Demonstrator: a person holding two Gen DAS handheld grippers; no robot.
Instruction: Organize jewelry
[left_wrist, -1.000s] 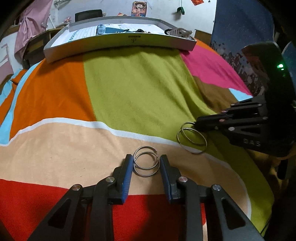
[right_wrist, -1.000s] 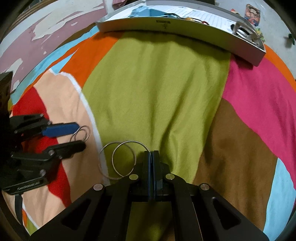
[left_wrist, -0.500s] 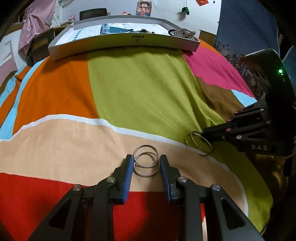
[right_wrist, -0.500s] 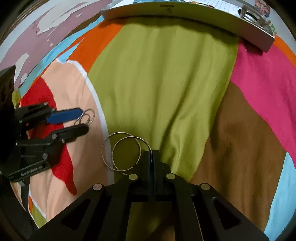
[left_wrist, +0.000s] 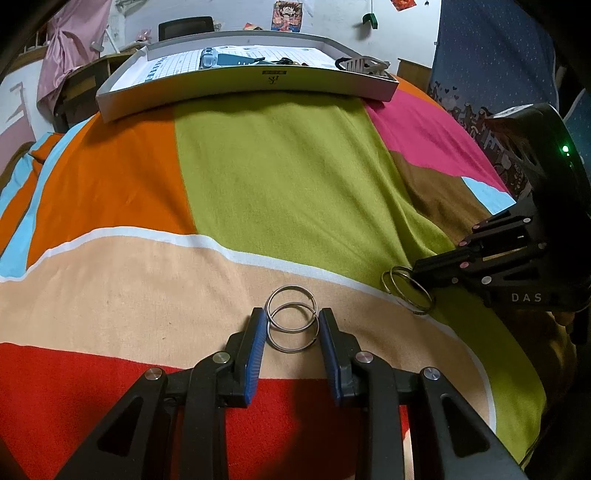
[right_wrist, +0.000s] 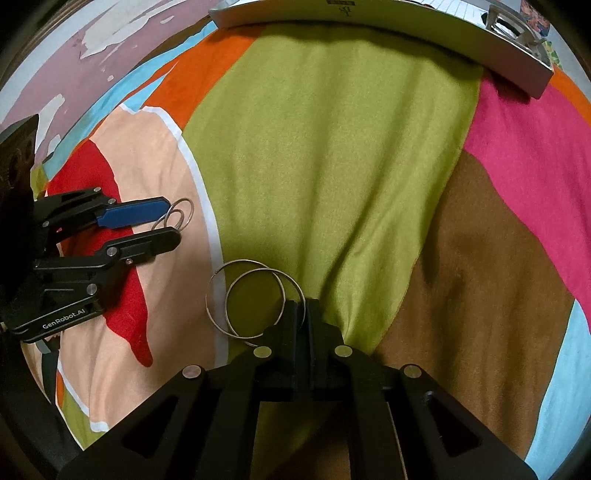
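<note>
Left wrist view: left gripper (left_wrist: 291, 328) has its jaws parted, blue pads either side of the small pair of rings (left_wrist: 292, 318), which lies flat on the peach band of the bedspread (left_wrist: 280, 177); nearer ring sits between the pad tips, farther ring just beyond them, neither pad visibly pressing the metal. Versus 1.0 s ago this gripper and its rings read the same, so the grasp is not yet made. Change is on the right side: right gripper (right_wrist: 303, 314) is clenched on the rim of the large pair of hoops (right_wrist: 255, 299), and over the last second it has drawn back toward the near right edge of the bed, the hoops going with it; in the left view they now tilt off the fabric rather than lie flat (left_wrist: 406, 290). Judgement: large pair is secured and lifting, small pair waits for closure. Right wrist view confirms hoops project left of the shut jaws, the other gripper near on the far left. Grey tray (left_wrist: 236, 88) with items inside stands at the far edge of the bed, well apart from both pairs, likely destination.
</note>
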